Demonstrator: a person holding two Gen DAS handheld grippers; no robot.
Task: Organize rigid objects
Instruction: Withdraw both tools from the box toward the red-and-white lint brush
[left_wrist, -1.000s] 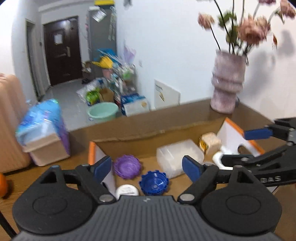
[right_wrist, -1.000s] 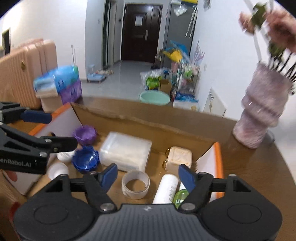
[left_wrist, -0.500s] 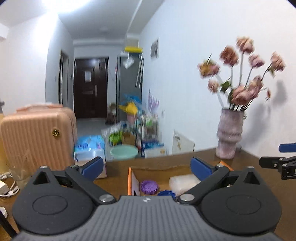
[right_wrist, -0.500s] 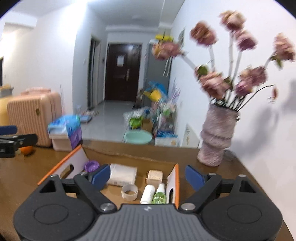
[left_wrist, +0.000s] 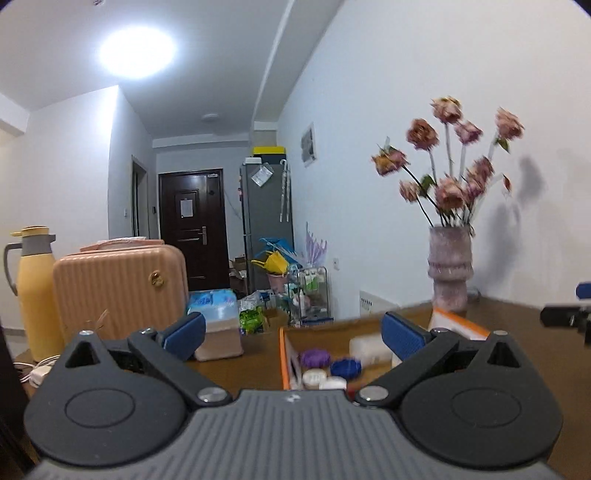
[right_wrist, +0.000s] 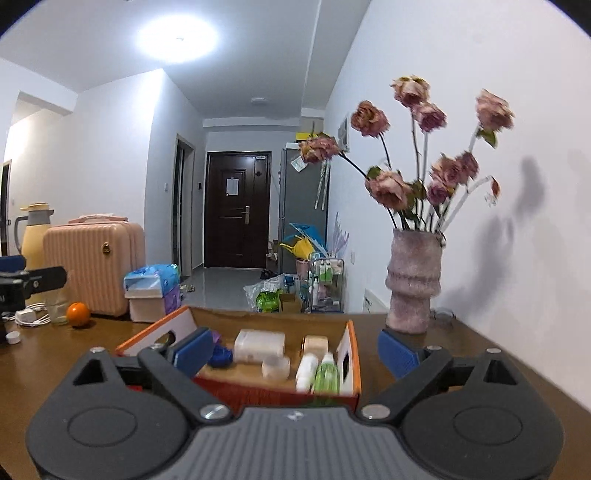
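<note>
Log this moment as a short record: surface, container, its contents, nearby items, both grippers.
surface: brown wooden table
container: open orange-edged cardboard box
contents: purple lid, blue lid, clear plastic case, tape roll, white bottle, green bottle
nearby: vase of dried roses, orange
left gripper: open, empty
right gripper: jaws opening, gripping nothing

A brown table (right_wrist: 424, 354) is seen, with a mottled pink vase (right_wrist: 413, 280) of faded pink flowers (right_wrist: 428, 110) set near a white wall. At the far left, an orange (right_wrist: 78, 314), a white charger with its cable (right_wrist: 27, 316) and a yellow flask (left_wrist: 35, 291) are placed. Behind them, a pink suitcase (left_wrist: 120, 291) is stood, and a dark door (right_wrist: 238, 210) is seen down the hallway.
</note>
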